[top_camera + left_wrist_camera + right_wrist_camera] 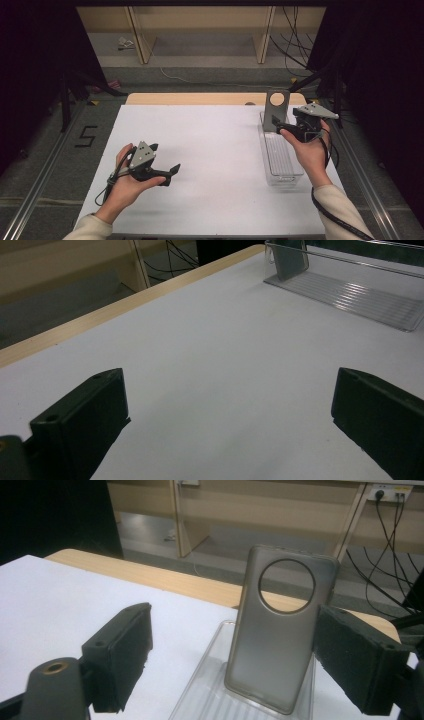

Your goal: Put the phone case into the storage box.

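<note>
A smoky grey translucent phone case point(276, 106) with a round camera hole stands upright at the far end of a clear ribbed plastic tray point(282, 162) on the right of the white table. My right gripper point(285, 125) is just in front of it and open. In the right gripper view the case point(277, 630) stands between the wide-apart jaws of my right gripper point(235, 630), its right edge close to the right pad point(357, 662); I cannot tell if they touch. My left gripper point(165, 159) hovers open and empty over the table's left part.
The white table point(215, 150) has a wooden strip along its far edge. In the left gripper view the tray point(350, 290) and case point(290, 257) lie far off past the open jaws of my left gripper point(227, 405). Shelving and cables stand behind the table.
</note>
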Motion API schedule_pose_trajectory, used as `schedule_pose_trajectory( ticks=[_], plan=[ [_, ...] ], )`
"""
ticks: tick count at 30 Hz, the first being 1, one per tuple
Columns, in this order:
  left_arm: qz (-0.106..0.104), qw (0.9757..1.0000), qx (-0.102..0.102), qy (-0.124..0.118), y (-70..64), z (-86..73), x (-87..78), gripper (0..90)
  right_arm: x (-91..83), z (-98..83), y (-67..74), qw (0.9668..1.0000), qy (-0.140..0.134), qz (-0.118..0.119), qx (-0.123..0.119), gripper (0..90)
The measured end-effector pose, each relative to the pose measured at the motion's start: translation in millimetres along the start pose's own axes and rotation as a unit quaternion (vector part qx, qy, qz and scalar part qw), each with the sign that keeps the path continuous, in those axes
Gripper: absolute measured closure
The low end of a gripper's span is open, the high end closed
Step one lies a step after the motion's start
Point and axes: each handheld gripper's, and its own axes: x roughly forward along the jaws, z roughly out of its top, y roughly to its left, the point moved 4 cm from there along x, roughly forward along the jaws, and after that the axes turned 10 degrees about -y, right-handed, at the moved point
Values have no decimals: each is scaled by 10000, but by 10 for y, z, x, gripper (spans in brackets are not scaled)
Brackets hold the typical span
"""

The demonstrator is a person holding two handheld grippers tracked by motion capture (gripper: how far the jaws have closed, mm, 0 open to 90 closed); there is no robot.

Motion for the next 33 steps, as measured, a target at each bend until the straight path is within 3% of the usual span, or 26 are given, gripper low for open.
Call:
schedule_pose_trajectory(
  ticks=[33],
  plan=[
    [-4, 9999, -69, -90, 11, -5, -72, 25, -279, -139, 233, 9980, -82, 616, 66, 168]
  ],
)
